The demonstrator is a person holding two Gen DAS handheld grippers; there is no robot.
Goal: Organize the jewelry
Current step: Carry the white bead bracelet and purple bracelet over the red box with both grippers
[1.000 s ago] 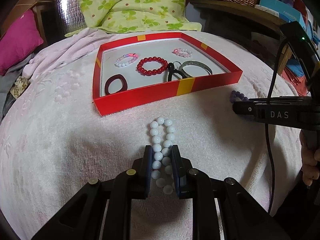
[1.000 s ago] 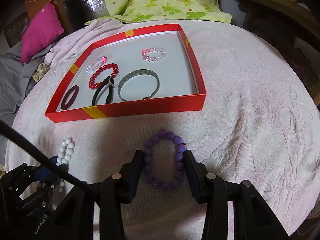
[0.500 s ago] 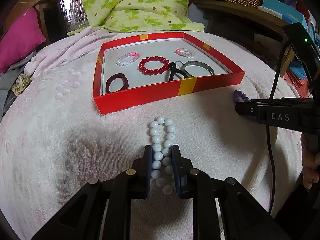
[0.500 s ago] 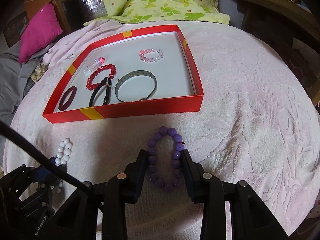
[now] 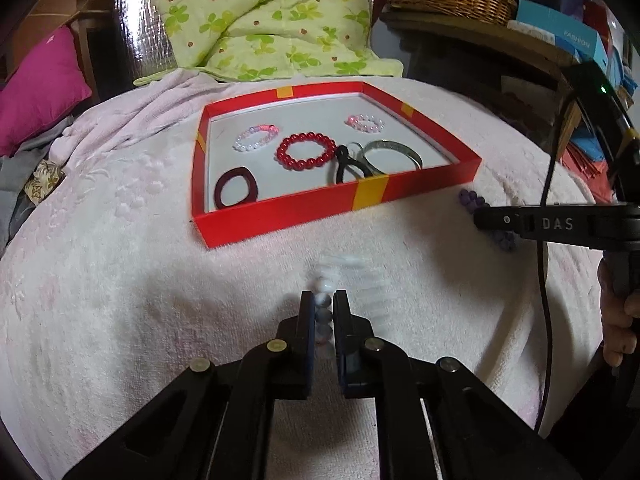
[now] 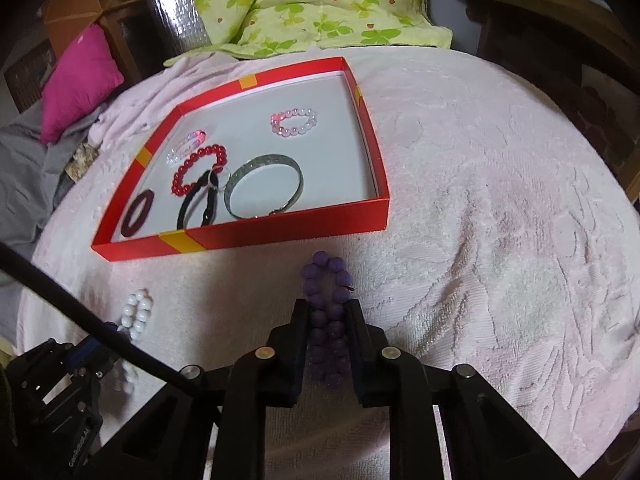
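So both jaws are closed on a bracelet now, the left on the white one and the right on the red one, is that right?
Not quite. The right gripper is closed on the purple bead bracelet, not the red one. The right wrist view shows it. The red bead bracelet lies in the red tray. The left gripper does grip the white bead bracelet.

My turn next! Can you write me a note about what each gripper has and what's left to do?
Left gripper: shut on the white bracelet, blurred in its own view.
Right gripper: shut on the purple bracelet.
Both bracelets are over the pink blanket, just short of the red tray.
Done: six pieces lie in the tray, including the red bracelet and silver bangle.
Left: put both bracelets in the tray.
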